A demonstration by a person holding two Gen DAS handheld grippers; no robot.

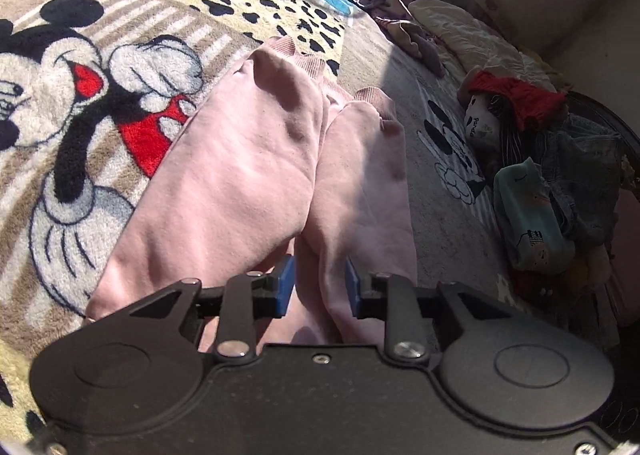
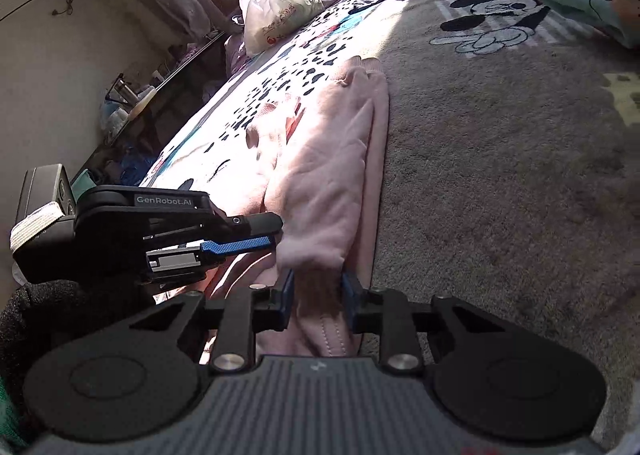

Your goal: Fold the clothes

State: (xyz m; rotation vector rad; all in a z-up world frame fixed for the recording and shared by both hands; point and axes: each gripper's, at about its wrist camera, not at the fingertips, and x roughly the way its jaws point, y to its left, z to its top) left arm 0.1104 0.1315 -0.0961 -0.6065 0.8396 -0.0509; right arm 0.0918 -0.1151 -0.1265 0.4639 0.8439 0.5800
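Note:
Pink sweatpants (image 1: 256, 159) lie on a Mickey Mouse blanket (image 1: 80, 103), legs side by side with the ribbed cuffs at the far end. My left gripper (image 1: 320, 283) has its blue pads either side of a fold of the pink fabric near the waist end, shut on it. In the right wrist view the same pants (image 2: 320, 159) stretch away from me. My right gripper (image 2: 317, 297) is shut on a bunched part of the pink fabric at its near end. The left gripper (image 2: 272, 233) shows there from the side, its fingers at the pants' left edge.
A pile of clothes with a rag doll (image 1: 500, 111), denim and a teal garment (image 1: 528, 215) sits at the right. A white plastic bag (image 2: 276, 7) lies at the blanket's far edge. The bed's left edge drops to a cluttered floor (image 2: 120, 127).

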